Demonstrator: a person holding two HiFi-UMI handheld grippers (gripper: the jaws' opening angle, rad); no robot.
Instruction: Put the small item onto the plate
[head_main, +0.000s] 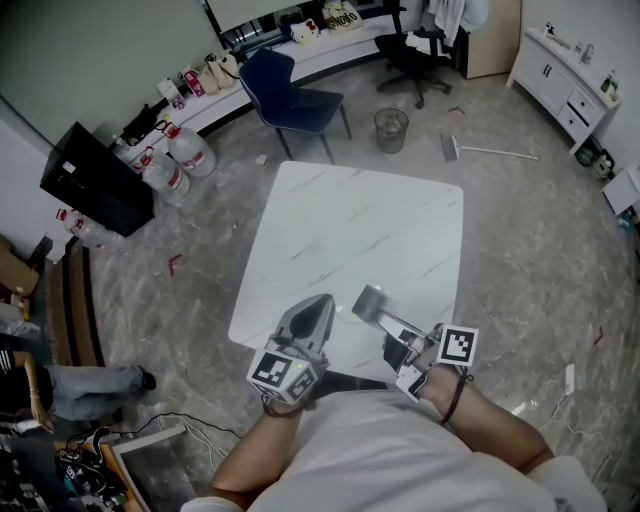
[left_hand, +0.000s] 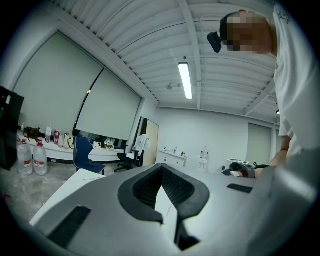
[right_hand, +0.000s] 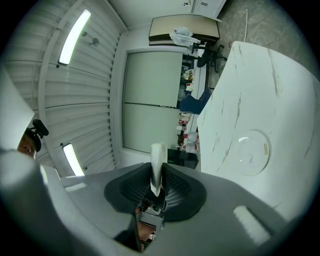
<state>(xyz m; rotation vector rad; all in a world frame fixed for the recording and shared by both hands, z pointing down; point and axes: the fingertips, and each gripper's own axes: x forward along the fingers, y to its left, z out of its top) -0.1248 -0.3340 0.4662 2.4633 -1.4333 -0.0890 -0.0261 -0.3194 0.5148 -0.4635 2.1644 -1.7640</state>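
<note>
1. Here, the right gripper (right_hand: 159, 176) has its jaws drawn in on a small white item (right_hand: 157, 162). The pads pinch its lower end, so most of it stands out past the tips, probably so that it drops cleanly once let go.
2. The item is off the table, above the white marble table's (head_main: 360, 230) near edge and not yet on the plate.
3. A clear plate (right_hand: 252, 159) lies flat and empty on the table, ahead of the right gripper and apart from it. The carry across looks like the step in hand.
4. The left gripper (head_main: 318, 303) has its jaws together at the tips with nothing between them. It hangs beside the right one at the near edge, likely kept out of the way since one gripper is enough for this job.
</note>
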